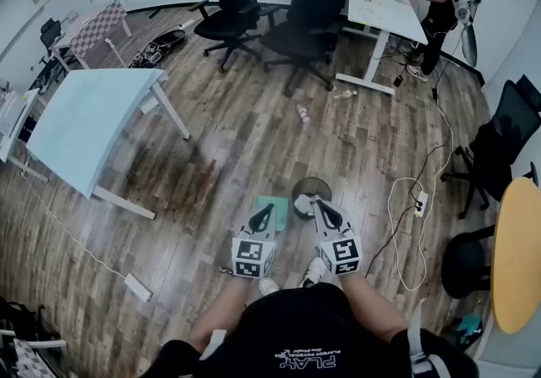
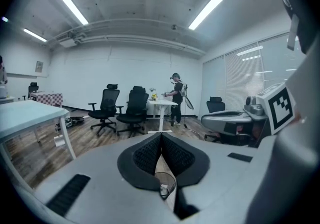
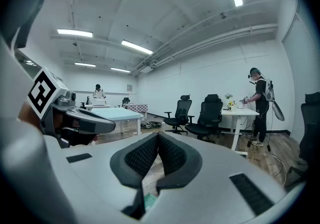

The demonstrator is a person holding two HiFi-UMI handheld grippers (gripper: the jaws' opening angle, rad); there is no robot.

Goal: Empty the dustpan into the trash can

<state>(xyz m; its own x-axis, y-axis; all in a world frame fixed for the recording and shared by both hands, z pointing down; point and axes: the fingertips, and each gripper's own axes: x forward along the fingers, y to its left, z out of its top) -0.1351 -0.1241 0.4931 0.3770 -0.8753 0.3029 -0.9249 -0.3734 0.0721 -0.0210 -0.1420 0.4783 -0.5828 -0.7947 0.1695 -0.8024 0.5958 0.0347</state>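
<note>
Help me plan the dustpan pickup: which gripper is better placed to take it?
Probably left: the left gripper hangs directly over the teal dustpan, while the right gripper sits by the trash can. Both are shut.

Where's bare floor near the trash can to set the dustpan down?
Bare wood floor lies left of the dustpan, out to the light blue table, and beyond the trash can up to the small bottle. Right of the can is crowded: a white cable and a power strip.
</note>
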